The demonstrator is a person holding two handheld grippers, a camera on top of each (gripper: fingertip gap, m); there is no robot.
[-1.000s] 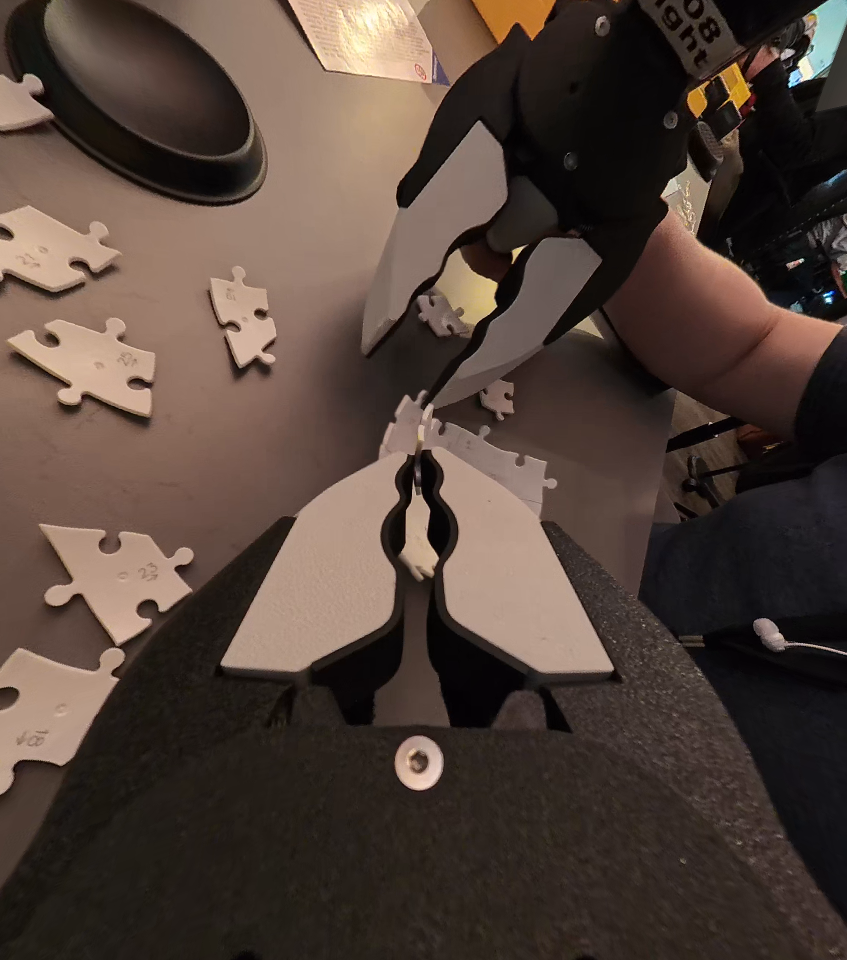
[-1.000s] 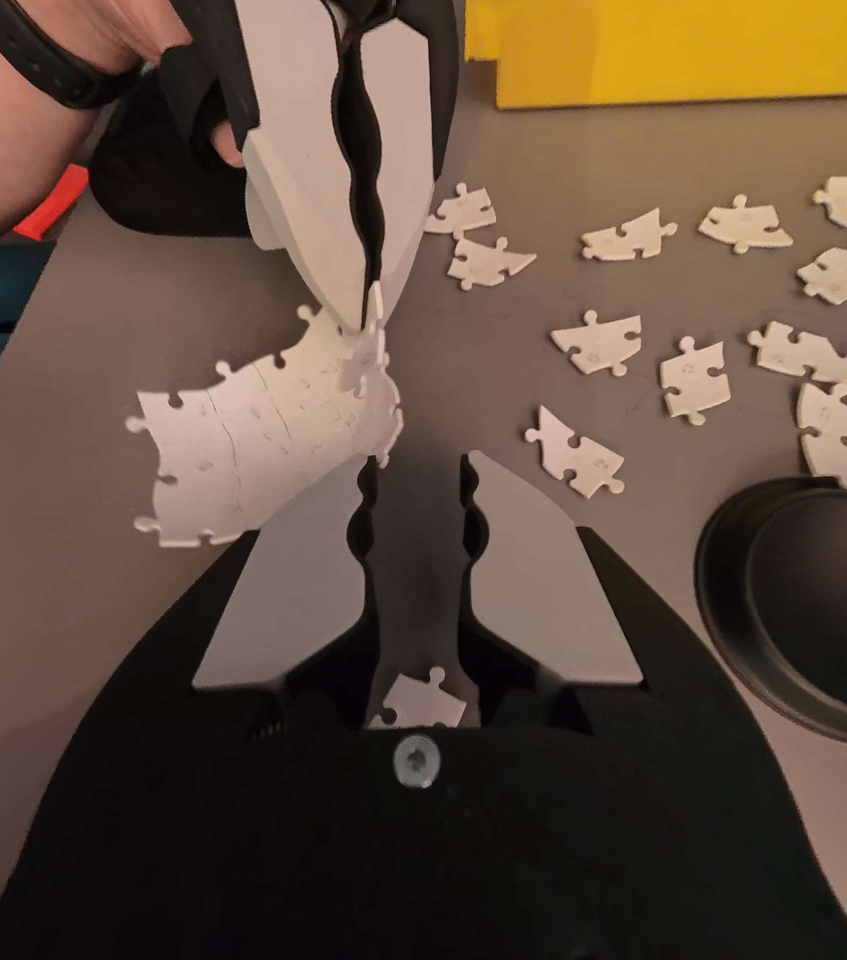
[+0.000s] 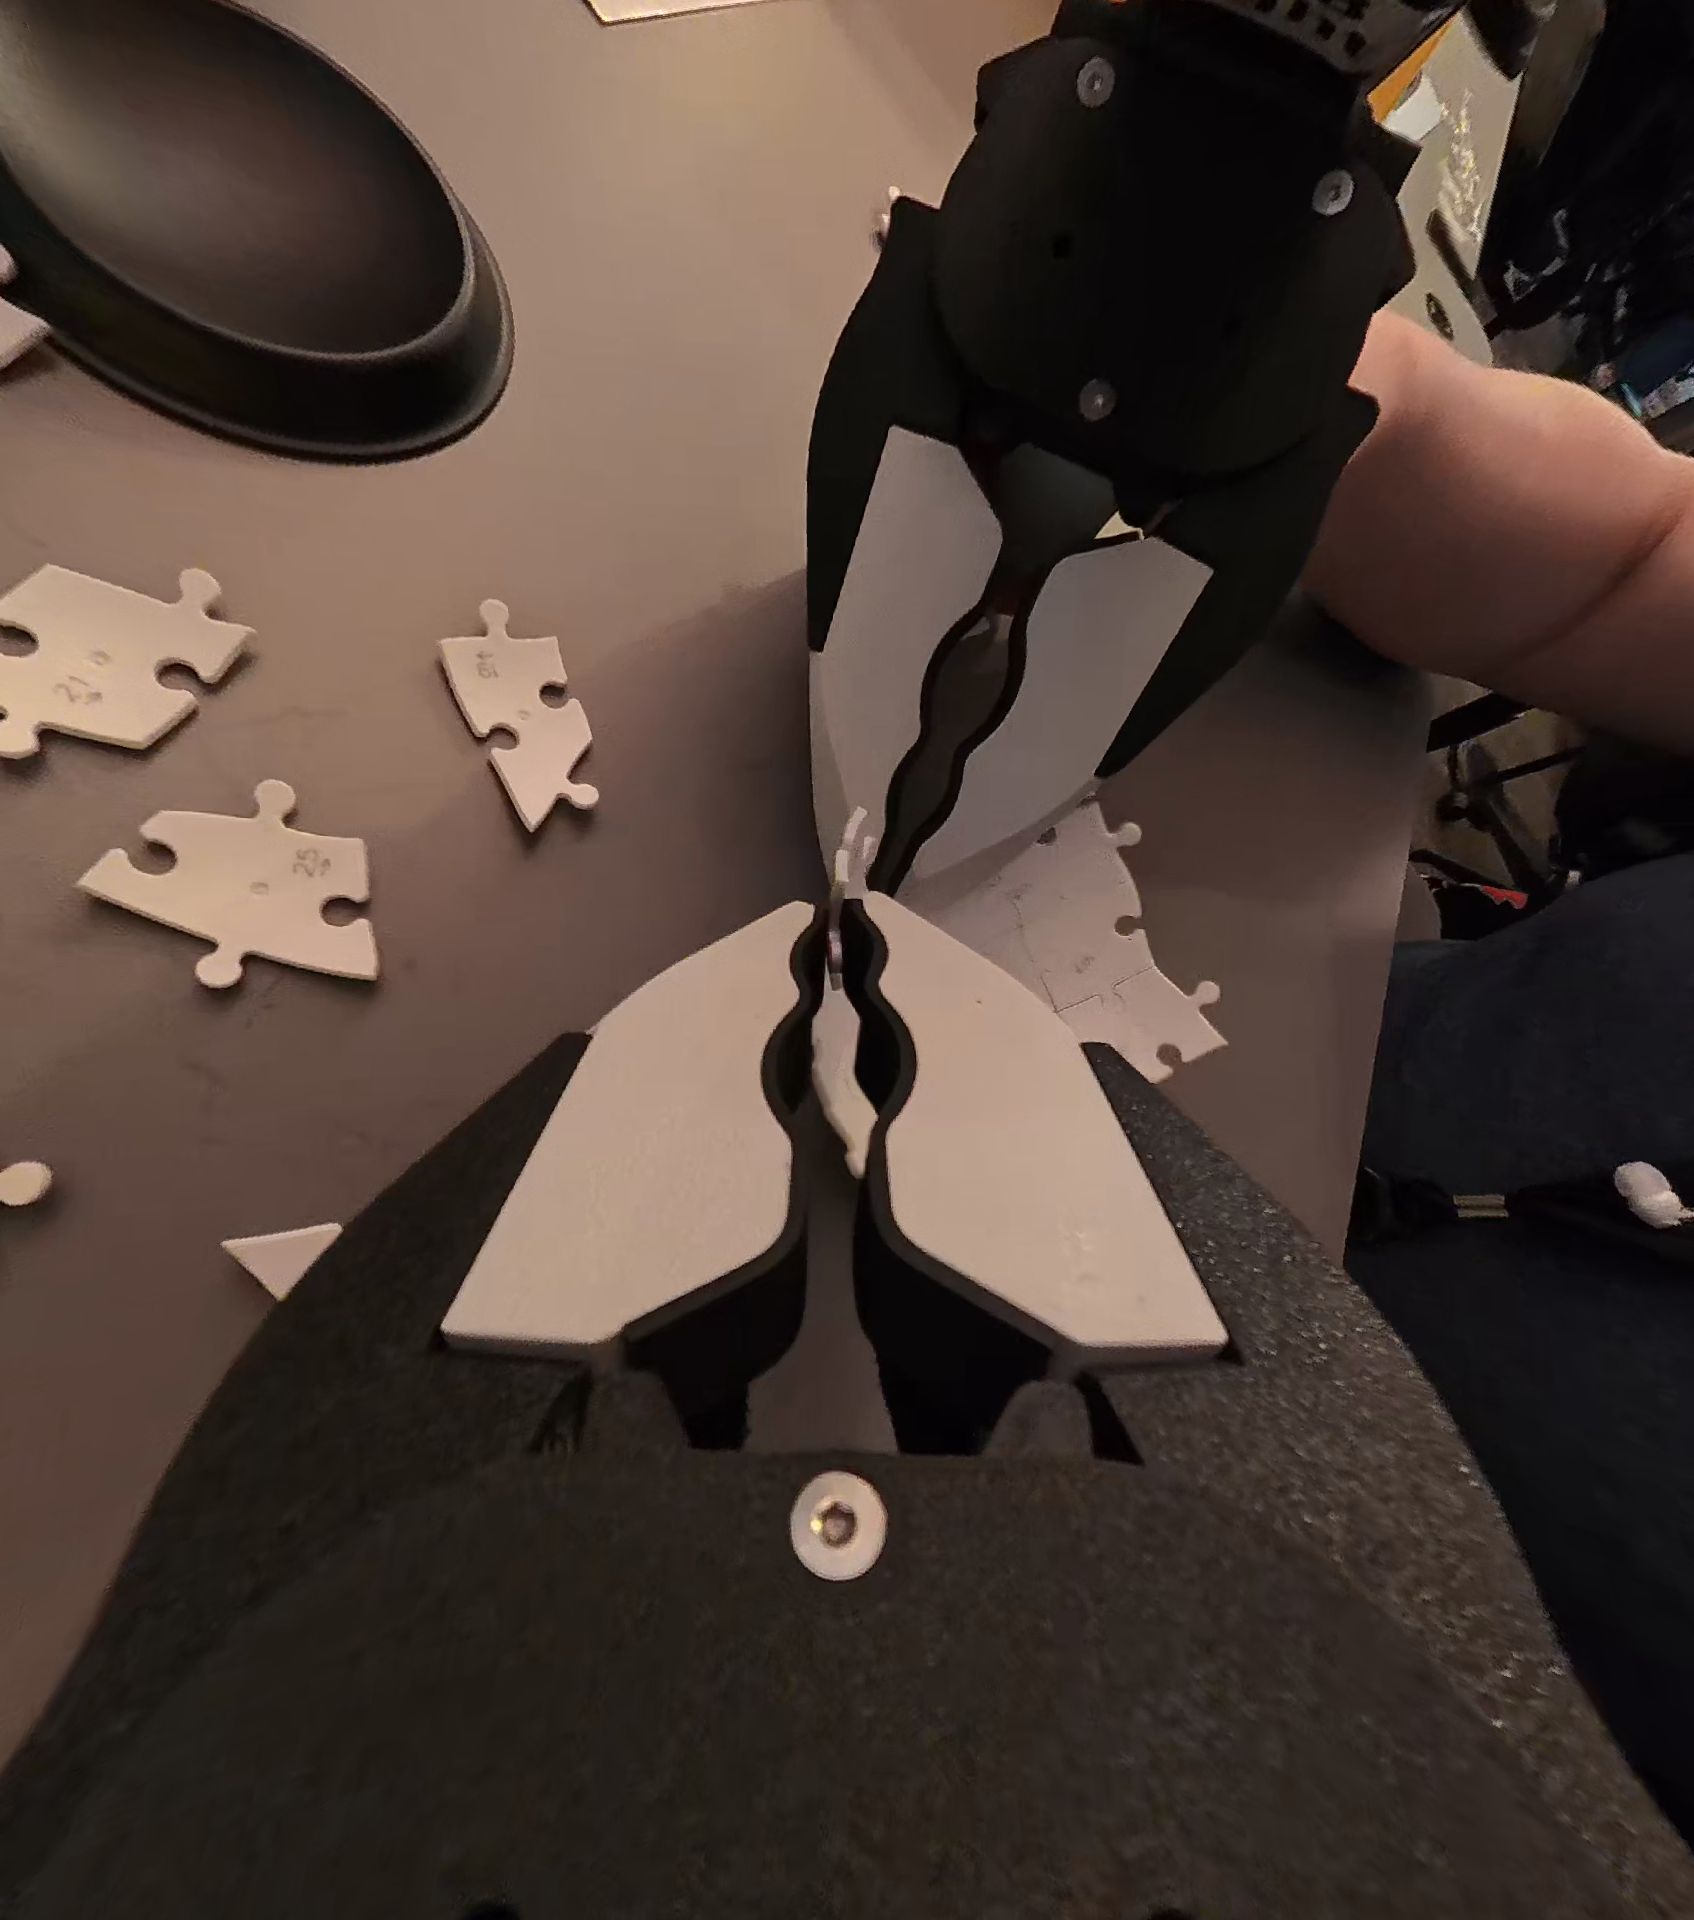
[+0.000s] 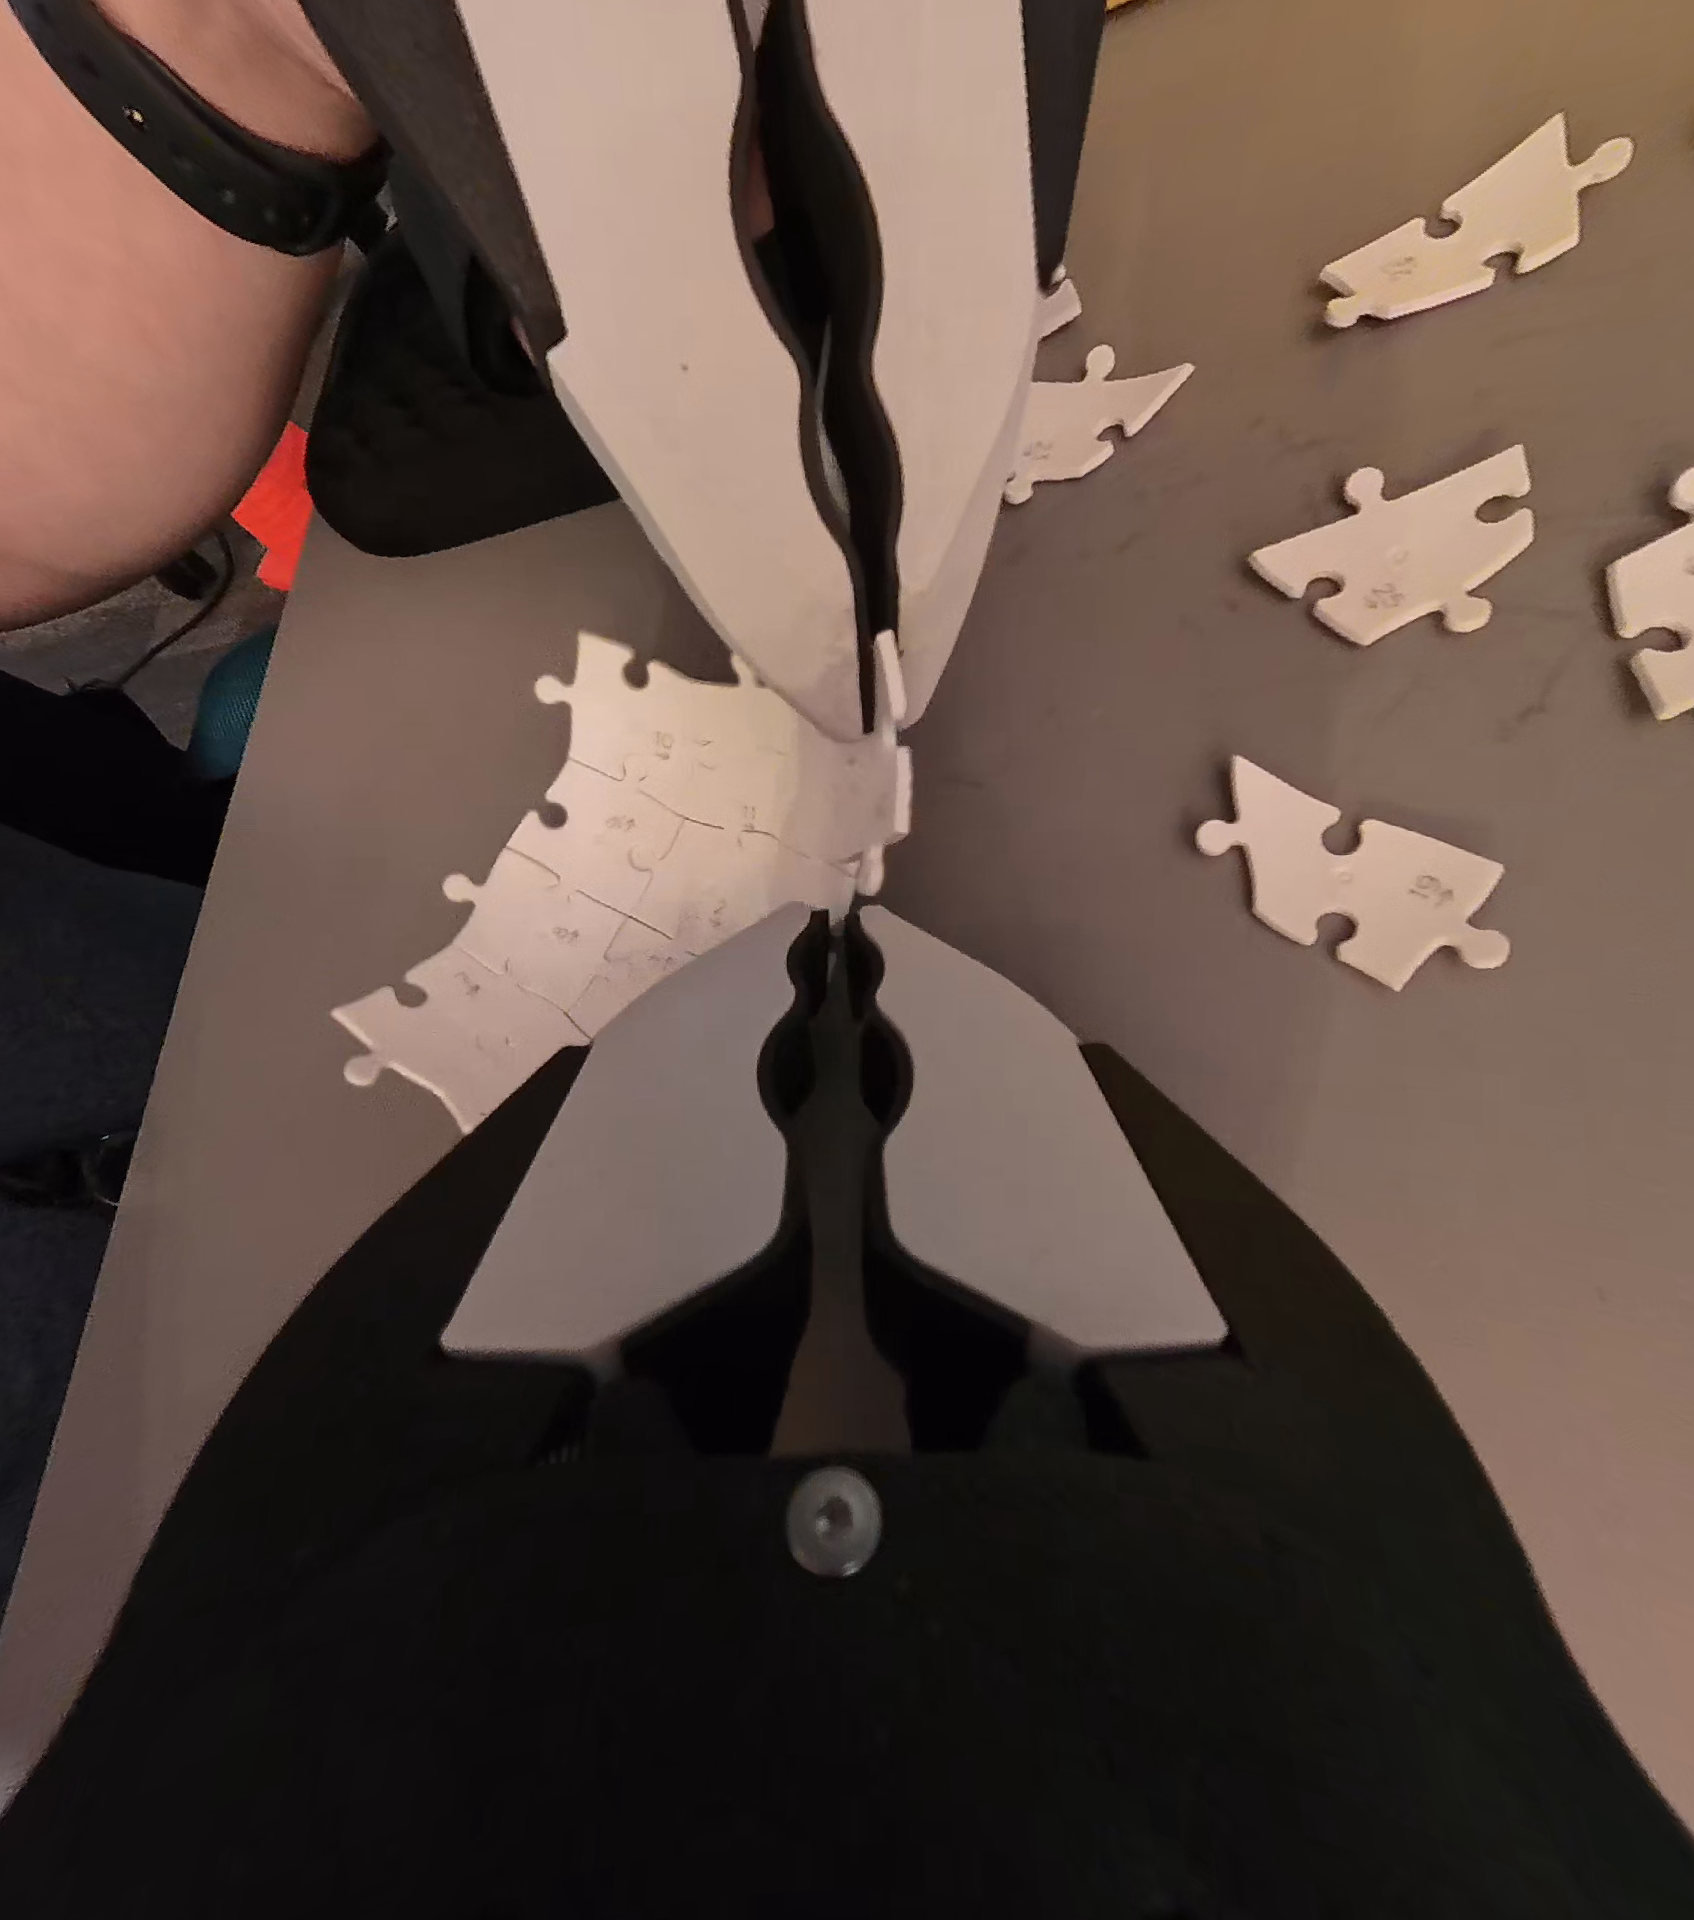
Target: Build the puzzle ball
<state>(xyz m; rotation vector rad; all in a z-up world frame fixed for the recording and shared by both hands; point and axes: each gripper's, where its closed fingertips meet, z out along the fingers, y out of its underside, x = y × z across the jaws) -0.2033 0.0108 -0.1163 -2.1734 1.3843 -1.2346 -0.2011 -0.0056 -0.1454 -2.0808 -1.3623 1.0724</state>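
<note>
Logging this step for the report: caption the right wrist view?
Both grippers pinch the curved assembled section, loose pieces alongside.

Matt plastics and foam-like card on a dull table

The grippers [image 3: 838, 925] [image 4: 838, 920] have grainy black plastic bodies, smooth matt white fingers [image 3: 677, 1122] and a shiny metal screw [image 3: 838, 1527]. The pieces [image 3: 240, 899] look like thick matt white foam or card, the bowl [image 3: 199, 218] semi-gloss black plastic, the table [image 3: 614, 416] smooth matt grey, the wristband [image 4: 230, 177] matt black rubber.

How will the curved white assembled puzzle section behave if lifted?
The curved white assembled puzzle section looks thin, so probably light. Pinched at one end it holds its curve: likely fairly stiff. Tabbed seams might separate if bent.
</note>
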